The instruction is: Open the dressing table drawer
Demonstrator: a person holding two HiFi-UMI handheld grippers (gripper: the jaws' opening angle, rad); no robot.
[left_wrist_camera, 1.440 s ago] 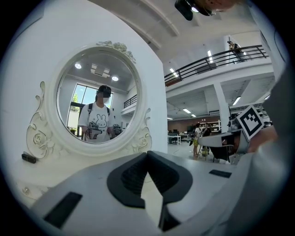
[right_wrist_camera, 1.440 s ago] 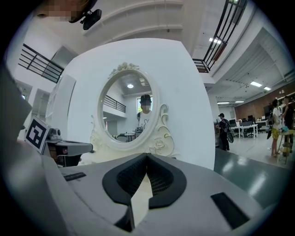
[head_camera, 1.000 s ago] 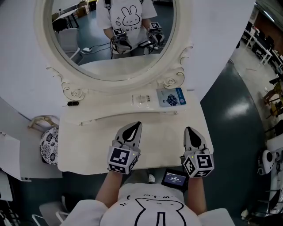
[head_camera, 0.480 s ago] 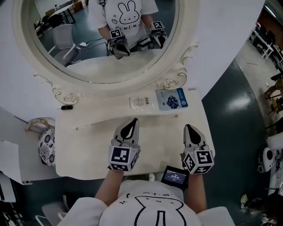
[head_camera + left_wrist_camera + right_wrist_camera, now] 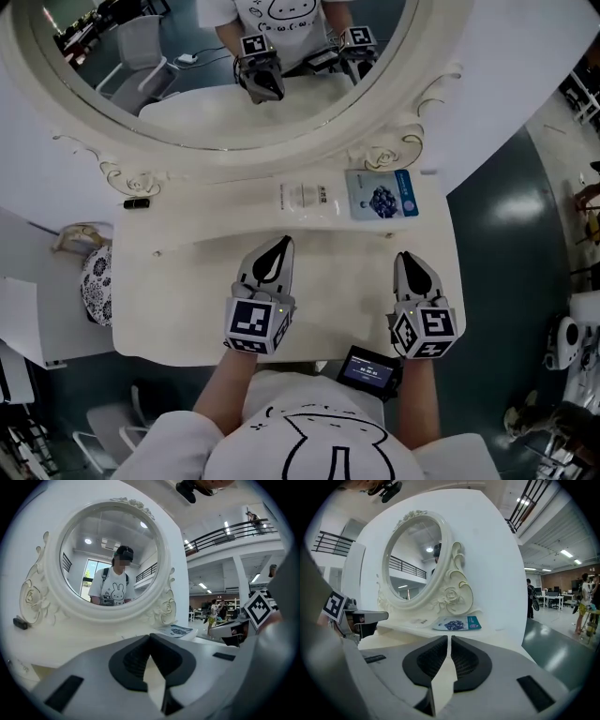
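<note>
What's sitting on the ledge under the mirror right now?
A blue packet, a pale packet left of it, and a small black object at the far left of the ledge. The drawer front below the tabletop is hidden.

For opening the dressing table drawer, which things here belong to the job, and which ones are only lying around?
For the job: dressing table; left gripper, shut and empty; right gripper, jaws opening, nothing between them. The drawer front is not in view.
Lying about: blue packet; white packet; small black object; patterned cushion beside the table.
</note>
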